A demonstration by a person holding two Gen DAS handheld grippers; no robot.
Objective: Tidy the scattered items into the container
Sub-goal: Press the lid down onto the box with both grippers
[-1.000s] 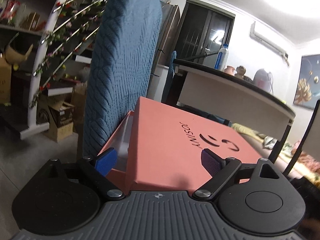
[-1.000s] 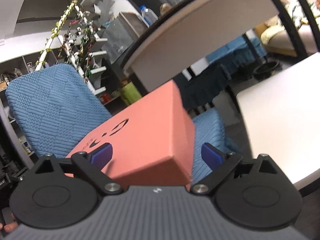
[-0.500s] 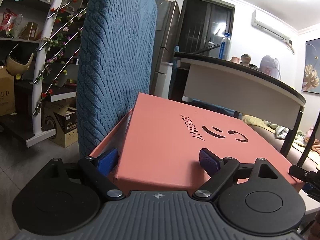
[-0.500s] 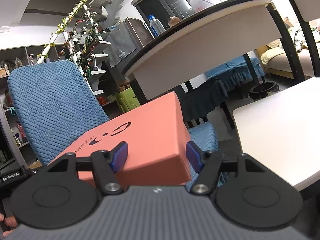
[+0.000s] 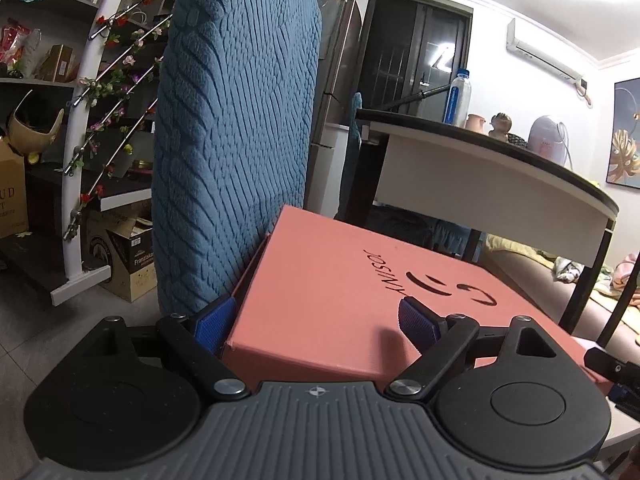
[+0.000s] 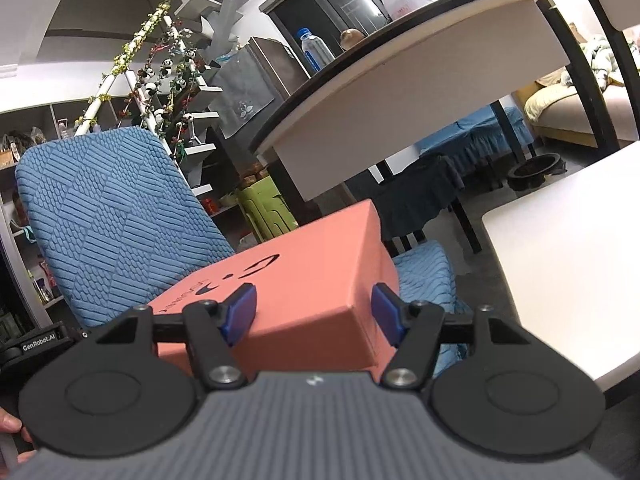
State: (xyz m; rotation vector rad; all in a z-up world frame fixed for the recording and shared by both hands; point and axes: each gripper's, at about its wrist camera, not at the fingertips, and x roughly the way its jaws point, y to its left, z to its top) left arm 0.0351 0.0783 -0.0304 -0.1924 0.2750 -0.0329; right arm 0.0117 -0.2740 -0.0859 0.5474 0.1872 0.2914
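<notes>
A salmon-pink lidded box (image 5: 340, 292) rests on a blue chair, against its backrest (image 5: 236, 120). At the box's left edge a strip of the base shows beside the lid. My left gripper (image 5: 314, 326) is open across the near corner, with one pad beside the lid's side and the other over its top. From the other end, my right gripper (image 6: 313, 312) is shut on the box (image 6: 304, 292), with one pad on the lid top and one on its right side. No loose items are in view.
A white tabletop (image 6: 568, 248) stands close on the right. Behind is a dark-topped table (image 5: 480, 168) with a bottle (image 5: 460, 96). Shelves (image 5: 40, 80) and cardboard boxes (image 5: 128, 260) fill the left. A hand (image 6: 8, 426) shows at the lower left edge.
My right gripper's fingers have closed in from wide apart onto the box end. The left gripper has kept its wide opening, and its view has levelled out and moved nearer the box.
</notes>
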